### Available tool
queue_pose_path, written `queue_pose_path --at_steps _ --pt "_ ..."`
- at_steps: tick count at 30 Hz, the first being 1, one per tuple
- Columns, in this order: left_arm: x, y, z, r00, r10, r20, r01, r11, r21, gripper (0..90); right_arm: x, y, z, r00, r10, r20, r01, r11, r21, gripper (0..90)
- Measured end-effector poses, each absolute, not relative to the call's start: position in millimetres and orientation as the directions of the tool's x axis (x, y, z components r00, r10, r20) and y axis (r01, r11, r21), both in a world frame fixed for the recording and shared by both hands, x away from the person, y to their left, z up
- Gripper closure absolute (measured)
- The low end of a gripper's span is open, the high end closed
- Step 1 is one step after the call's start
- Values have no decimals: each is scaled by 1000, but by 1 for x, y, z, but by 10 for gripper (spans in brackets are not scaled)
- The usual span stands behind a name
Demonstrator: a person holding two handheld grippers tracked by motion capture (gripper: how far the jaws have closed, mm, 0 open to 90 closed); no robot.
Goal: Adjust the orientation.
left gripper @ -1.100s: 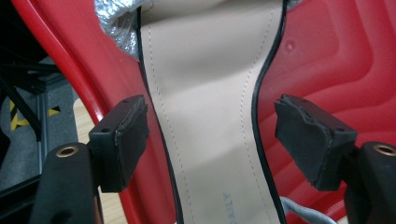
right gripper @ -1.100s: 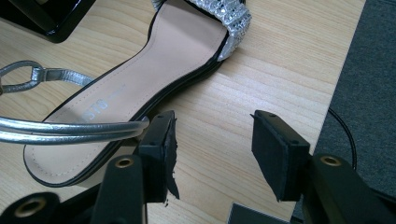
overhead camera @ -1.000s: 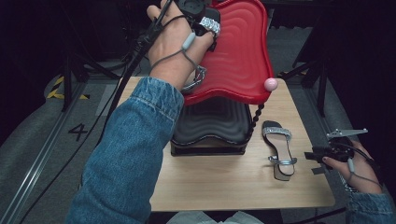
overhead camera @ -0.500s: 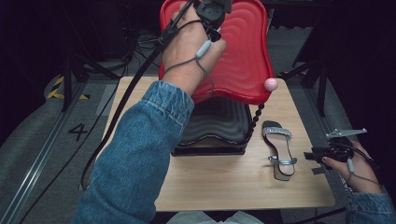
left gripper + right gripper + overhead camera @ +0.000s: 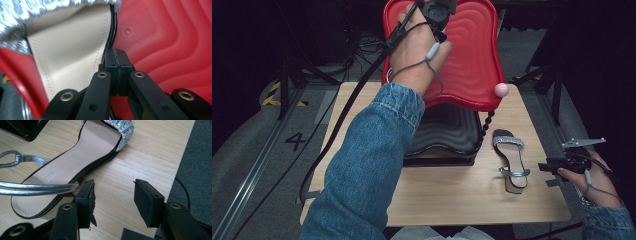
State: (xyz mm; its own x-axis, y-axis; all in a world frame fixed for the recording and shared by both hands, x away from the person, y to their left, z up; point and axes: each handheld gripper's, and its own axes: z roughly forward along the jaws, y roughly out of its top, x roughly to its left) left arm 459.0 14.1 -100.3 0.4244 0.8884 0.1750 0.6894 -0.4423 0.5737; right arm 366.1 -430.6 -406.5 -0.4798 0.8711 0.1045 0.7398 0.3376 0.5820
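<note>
Left gripper (image 5: pixel 117 65): my jaws clenched on the silver-strapped beige sandal's black edge (image 5: pixel 111 30), above the red wavy plastic tray (image 5: pixel 162 37). Right gripper (image 5: pixel 113 200) released.

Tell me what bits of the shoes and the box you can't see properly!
- Sandal in the red lid: left gripper view cuts off its heel; in the high view the hand hides it.
- Black box: sleeve covers its left side, high view.
- Sandal on the table: toe cut off by the top edge, right gripper view.
</note>
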Motion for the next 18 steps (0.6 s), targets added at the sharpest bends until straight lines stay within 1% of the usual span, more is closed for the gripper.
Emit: queue_pose_path --at_steps 3,4,5,8,9,12,15,17,18 --pt "461 17 -100 402 896 188 691 -432 580 900 366 -430 -406 -478 872 106 742 337 580 520" --pt "461 16 -101 400 892 208 687 -443 577 900 366 -430 -406 -479 871 106 742 337 580 520" --pt "461 16 -102 421 883 209 671 -458 583 897 366 -430 -407 -480 871 107 742 337 580 520" --pt "458 14 -102 482 867 129 647 -452 614 806 366 -430 -407 -478 872 105 743 337 579 520" --pt "456 13 -101 486 865 126 639 -451 623 771 367 -430 -407 -480 871 103 742 340 577 520" --pt "450 18 -95 489 864 121 632 -446 634 717 366 -430 -407 -482 870 103 742 342 577 520" --pt "447 27 -90 469 875 125 636 -432 639 707 367 -430 -407 -476 873 103 744 337 577 520" --pt "445 31 -88 463 878 125 638 -427 641 666 367 -429 -408 -482 870 101 742 344 576 519" --pt "444 34 -86 459 879 130 632 -425 648 666 367 -429 -408 -482 870 101 742 344 576 519"
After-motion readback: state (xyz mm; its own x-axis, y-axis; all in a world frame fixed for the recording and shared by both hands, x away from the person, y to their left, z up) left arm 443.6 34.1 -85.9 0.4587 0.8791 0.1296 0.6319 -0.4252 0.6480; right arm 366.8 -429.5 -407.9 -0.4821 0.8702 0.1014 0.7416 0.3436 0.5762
